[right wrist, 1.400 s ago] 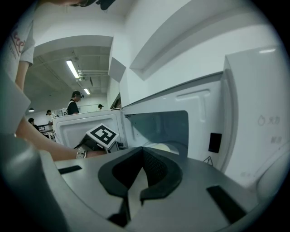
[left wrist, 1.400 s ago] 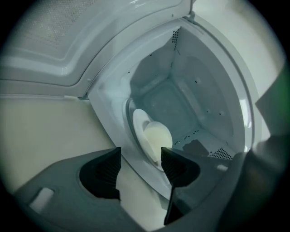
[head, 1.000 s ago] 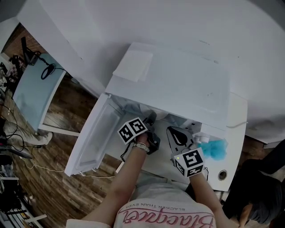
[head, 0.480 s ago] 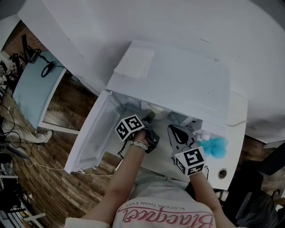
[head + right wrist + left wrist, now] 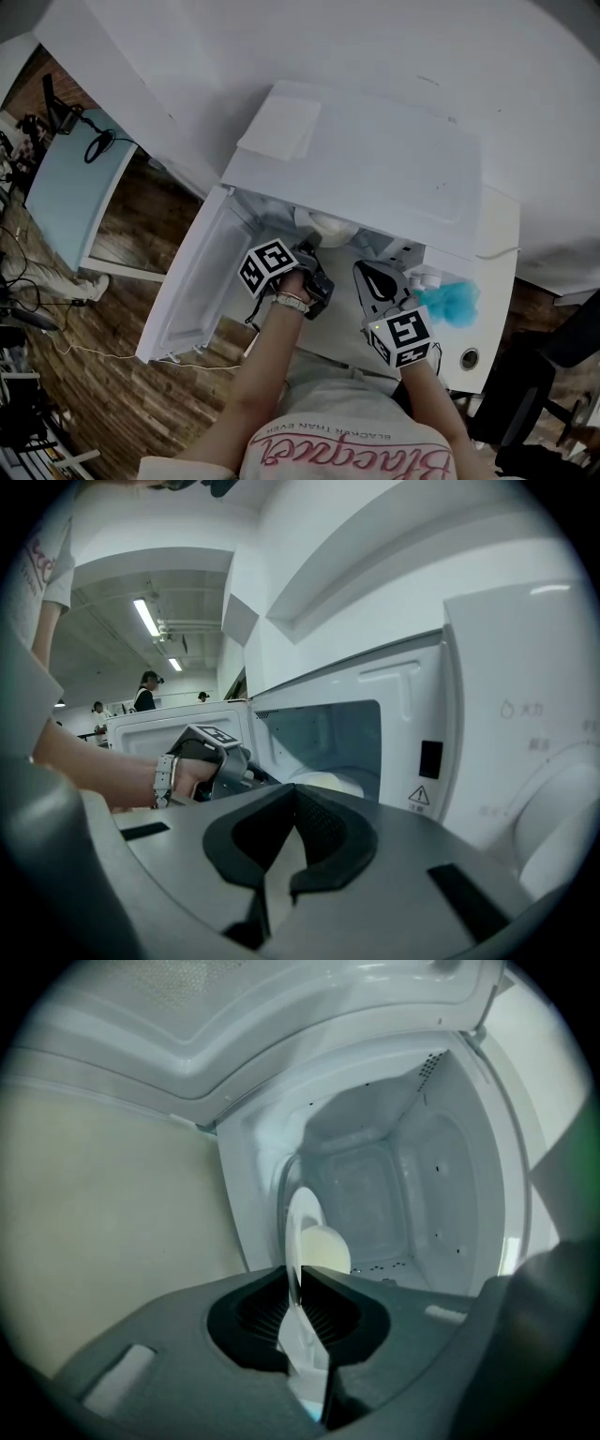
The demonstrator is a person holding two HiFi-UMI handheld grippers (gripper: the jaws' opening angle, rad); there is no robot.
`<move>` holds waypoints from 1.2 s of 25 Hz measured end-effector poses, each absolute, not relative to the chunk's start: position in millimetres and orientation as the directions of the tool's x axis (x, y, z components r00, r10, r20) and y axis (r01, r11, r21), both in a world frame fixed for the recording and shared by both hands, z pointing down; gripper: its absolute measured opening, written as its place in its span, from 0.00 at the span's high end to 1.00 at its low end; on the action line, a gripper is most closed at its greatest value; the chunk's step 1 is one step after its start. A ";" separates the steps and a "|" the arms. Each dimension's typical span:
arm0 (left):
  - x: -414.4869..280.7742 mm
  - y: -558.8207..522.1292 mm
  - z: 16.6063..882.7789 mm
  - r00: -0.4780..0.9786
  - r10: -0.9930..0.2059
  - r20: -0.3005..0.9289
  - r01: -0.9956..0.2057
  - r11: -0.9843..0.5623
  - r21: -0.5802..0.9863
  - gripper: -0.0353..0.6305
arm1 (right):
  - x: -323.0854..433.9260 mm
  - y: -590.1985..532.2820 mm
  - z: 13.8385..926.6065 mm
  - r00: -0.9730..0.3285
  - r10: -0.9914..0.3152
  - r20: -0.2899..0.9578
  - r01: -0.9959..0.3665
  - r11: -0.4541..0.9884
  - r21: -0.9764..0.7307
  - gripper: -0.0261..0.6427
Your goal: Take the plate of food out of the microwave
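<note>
A white microwave [image 5: 375, 169] sits on a white tabletop [image 5: 497, 309], seen from above. Its door [image 5: 197, 291] swings wide open to the left, leaving the cavity clear to reach into.

The person's left claw [image 5: 312, 251] reaches into the mouth of the cavity. Its jaws have just been closing, and they now pinch the near rim of a white plate [image 5: 302, 1227], which sits between them. In the left gripper view the plate looks edge-on and upright. This is probably because the claw is rolled onto its side so that one jaw goes above the thin rim and one below. A pale rounded mound of food [image 5: 323, 1251] rests on the plate, just beyond the jaws. The plate is inside the microwave, at the front of the cavity floor, and not yet drawn out.

The right claw [image 5: 367, 277] hangs just right of the left one, in front of the microwave's control panel and short of the opening. Its jaws are closed together with nothing between them. It seems parked there to keep out of the way, or to be ready to steady the plate as it comes out.

A fluffy blue cloth [image 5: 450, 302] lies on the tabletop to the right, near the right claw.
</note>
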State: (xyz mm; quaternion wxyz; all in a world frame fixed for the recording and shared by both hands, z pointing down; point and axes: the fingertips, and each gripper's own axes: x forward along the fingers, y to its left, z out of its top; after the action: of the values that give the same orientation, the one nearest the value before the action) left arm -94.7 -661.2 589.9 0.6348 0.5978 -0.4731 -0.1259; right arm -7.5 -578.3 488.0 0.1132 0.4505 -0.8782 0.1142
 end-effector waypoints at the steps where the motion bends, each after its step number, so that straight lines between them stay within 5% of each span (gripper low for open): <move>1: -94.9 -661.6 588.9 0.520 -0.728 0.447 -0.410 0.246 0.878 0.88 | -6.7 -578.1 488.2 -0.567 -0.767 0.302 -0.819 0.566 -0.099 0.94; 12: -97.1 -654.1 579.3 0.521 -0.795 0.311 -0.280 0.185 0.942 0.93 | -6.0 -567.7 486.9 -0.571 -0.762 0.306 -0.814 0.573 -0.093 0.94; 30: -90.4 -620.9 576.5 0.487 -0.832 0.264 -0.229 0.169 0.959 0.93 | -1.0 -536.4 477.6 -0.608 -0.743 0.279 -0.786 0.613 -0.079 0.94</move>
State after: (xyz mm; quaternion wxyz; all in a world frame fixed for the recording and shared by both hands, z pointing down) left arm -90.4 -620.9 576.5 0.6223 0.5971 -0.4444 -0.2425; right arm -1.0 -536.4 477.6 0.1096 0.4290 -0.8913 0.0973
